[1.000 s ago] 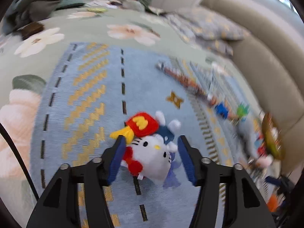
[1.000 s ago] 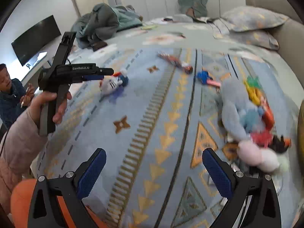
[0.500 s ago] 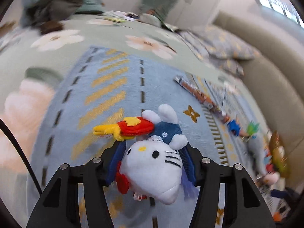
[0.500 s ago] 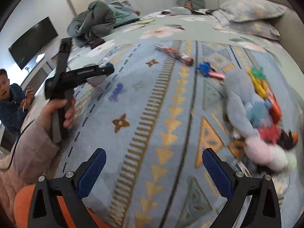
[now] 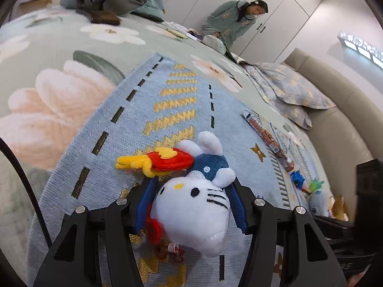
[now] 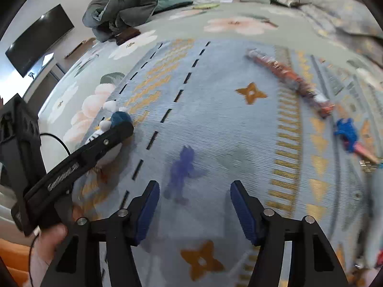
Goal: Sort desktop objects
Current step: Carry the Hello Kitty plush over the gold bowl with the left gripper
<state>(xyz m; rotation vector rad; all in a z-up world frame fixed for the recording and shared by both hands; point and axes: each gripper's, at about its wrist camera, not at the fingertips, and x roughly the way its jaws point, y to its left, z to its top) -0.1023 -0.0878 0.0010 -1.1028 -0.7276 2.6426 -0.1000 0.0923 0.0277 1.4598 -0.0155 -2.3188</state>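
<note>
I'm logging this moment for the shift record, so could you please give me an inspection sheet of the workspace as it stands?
Surface: patterned blue rug over a floral bedspread.
Job's things: white cat plush held in the left gripper; purple figure, long orange-red toy and blue toy lying on the rug.
Clutter: heaped grey-green bedding; patterned pillow.
Grippers: left shut on the plush; right gripper open and empty, above the rug near the purple figure.
Cables: black cable behind the left gripper.
Surroundings: a person before white wardrobes; wall television.
</note>
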